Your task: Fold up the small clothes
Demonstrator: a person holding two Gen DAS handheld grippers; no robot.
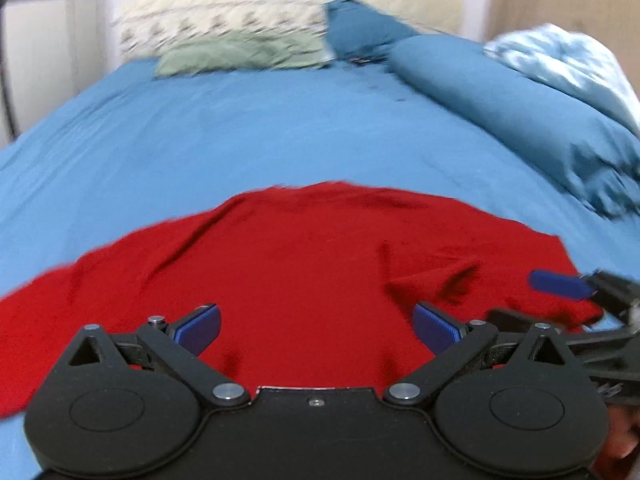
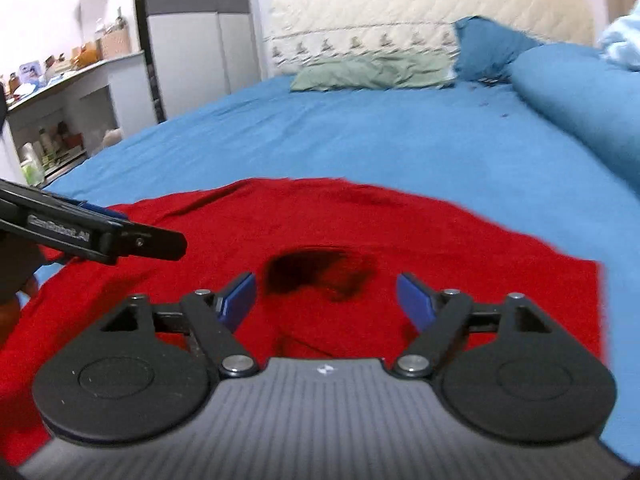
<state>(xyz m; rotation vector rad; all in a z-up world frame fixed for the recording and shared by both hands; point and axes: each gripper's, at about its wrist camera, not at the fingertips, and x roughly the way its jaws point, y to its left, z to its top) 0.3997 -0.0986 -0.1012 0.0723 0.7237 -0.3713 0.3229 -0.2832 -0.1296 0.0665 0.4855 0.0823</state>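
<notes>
Garment: red cloth flat on blue bed, near edge hidden | left hand-held gripper apart | right hand-held gripper apart

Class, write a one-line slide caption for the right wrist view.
Open right tongs hover over a red garment spread on the blue bedsheet, left tongs alongside.

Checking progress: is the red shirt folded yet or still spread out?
Spread out. The red shirt lies flat across the blue bed, with only small wrinkles.

Plain red cloth garment with dark neck opening, solid blue bed sheet, sage-green pillow, cream quilted headboard with tree-motif border, black claws with blue finger pads.
</notes>
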